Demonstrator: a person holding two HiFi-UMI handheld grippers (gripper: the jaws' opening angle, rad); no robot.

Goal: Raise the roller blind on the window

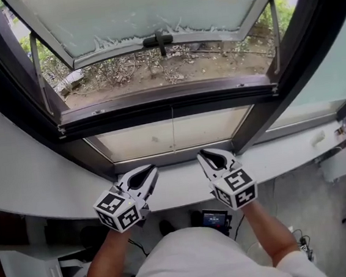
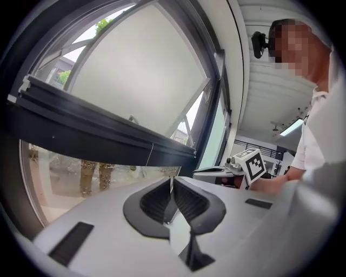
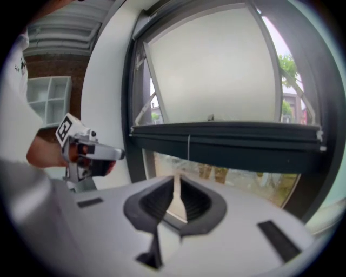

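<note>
bright window daylight, fisheye-warped dark edges

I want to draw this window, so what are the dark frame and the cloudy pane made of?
Dark frame: probably painted or coated metal, going by its smooth satin sheen and thin, straight edges.
Cloudy pane: looks like frosted glass, or possibly plastic. It glows pale with daylight but hides whatever is behind it.

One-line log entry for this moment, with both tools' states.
left tool: shut, empty | right tool: shut, empty | both near sill | hanging cord untouched
</note>
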